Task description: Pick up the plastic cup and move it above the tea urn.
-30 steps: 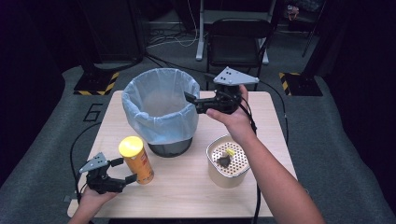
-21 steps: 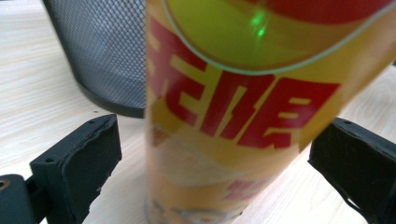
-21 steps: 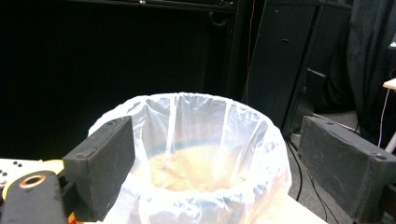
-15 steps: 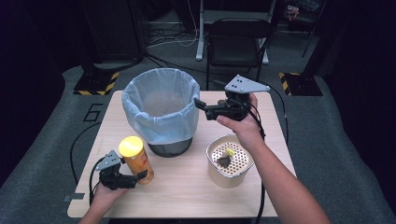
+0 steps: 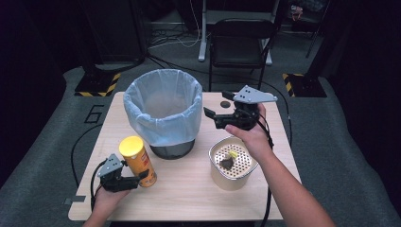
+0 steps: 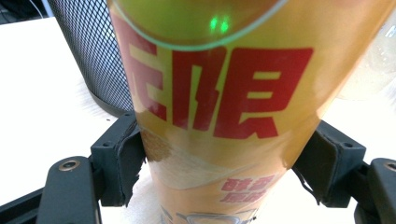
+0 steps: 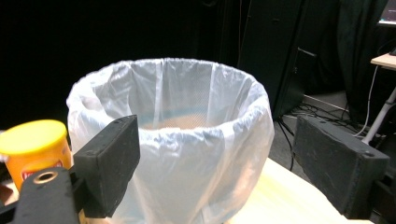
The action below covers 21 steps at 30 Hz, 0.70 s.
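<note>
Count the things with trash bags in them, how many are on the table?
1. The bin lined with a pale blue bag stands at the back middle of the table, behind the yellow-lidded can. The round perforated container has no bag.

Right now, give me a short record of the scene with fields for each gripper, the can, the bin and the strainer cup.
left gripper: shut on the chip can, jaws just closed on it
chip can: upright, yellow lid, near the bin
right gripper: open, empty, jaws just closing a little, beside the bin
bin: black mesh, plastic liner
strainer cup: scraps inside
</note>
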Available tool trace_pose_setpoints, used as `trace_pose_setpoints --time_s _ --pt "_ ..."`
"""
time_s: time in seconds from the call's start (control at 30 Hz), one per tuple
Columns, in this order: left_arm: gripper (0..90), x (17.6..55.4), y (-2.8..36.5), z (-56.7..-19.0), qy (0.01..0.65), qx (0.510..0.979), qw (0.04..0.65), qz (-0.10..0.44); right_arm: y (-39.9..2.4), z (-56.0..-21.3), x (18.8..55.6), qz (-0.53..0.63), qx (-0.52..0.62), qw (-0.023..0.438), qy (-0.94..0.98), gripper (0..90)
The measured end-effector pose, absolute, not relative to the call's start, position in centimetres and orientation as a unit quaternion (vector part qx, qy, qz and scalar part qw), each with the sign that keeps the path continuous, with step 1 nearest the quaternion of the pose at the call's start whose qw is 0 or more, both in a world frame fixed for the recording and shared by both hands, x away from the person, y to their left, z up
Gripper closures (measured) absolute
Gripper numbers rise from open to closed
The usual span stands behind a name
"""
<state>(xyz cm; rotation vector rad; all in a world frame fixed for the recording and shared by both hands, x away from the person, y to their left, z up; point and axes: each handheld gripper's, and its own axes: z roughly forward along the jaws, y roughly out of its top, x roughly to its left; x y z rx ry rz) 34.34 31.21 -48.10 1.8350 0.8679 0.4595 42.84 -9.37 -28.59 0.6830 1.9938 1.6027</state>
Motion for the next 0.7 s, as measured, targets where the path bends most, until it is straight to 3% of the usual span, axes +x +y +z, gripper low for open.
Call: trace_pose_setpoints --time_s 0.7 --pt "24.3 33.5 32.0 -44.5 0.367 0.753 0.516 0.177 -11.5 -32.3 41.6 0.573 0.273 0.246 0.732 22.3"
